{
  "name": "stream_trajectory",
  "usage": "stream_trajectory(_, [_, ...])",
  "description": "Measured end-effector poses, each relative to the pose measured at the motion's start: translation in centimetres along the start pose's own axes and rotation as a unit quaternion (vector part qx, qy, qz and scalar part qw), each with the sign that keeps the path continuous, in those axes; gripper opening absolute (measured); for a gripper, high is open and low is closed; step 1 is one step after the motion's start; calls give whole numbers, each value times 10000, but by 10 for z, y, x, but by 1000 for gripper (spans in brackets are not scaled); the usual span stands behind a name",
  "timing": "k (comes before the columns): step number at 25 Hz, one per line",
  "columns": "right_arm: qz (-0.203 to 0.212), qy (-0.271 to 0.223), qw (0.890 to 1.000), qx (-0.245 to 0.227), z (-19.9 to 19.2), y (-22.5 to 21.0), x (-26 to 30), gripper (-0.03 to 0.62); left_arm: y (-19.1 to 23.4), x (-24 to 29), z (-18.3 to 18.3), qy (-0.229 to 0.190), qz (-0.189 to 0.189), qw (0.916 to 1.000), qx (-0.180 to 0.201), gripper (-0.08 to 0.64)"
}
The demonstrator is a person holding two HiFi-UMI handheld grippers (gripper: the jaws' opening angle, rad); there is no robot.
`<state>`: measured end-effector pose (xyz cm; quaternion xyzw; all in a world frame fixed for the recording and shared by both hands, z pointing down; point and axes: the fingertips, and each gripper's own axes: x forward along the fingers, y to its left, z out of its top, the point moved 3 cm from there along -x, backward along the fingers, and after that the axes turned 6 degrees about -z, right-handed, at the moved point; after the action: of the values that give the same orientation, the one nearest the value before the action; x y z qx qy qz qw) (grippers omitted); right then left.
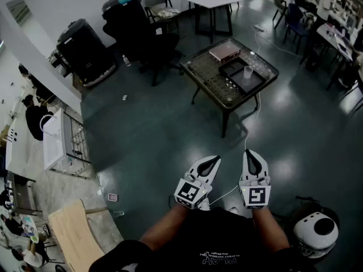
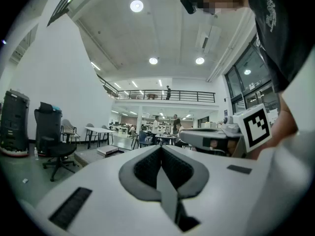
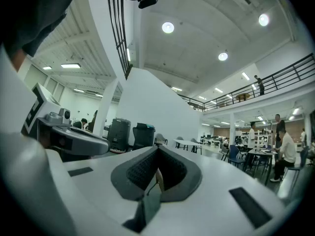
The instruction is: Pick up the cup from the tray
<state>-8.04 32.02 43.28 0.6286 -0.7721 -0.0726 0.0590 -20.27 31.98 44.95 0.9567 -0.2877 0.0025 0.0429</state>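
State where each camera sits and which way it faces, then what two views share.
Head view: on the person's head, facing steeply down at the floor and the table with tray and cup; shows forearms, left gripper, right gripper.
Left gripper view: on the left gripper, level along its shut fingers toward the balcony railing; shows the right gripper and shirt.
Right gripper view: on the right gripper, level along shut fingers toward a white wall; shows the left gripper and shirt.
Shared: both gripper views show that railing.
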Motion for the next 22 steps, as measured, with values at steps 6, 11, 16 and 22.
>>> stream_trajectory(6, [66, -450, 9988, 183, 14, -25, -8, 8, -17, 20, 15, -266, 360, 9989, 148, 9])
stream_trajectory(11, [114, -374, 9987, 320, 12, -45, -32, 8, -41, 29, 17, -345, 399, 9984, 217, 9])
stream_trajectory(16, [286, -513, 9975, 404, 8, -61, -59, 8, -71, 37, 9, -237, 327, 9988, 291, 9])
stream_trajectory(22, [287, -512, 9974, 425, -1, -98, -86, 8, -104, 52, 9, -241, 524, 9977, 364, 9])
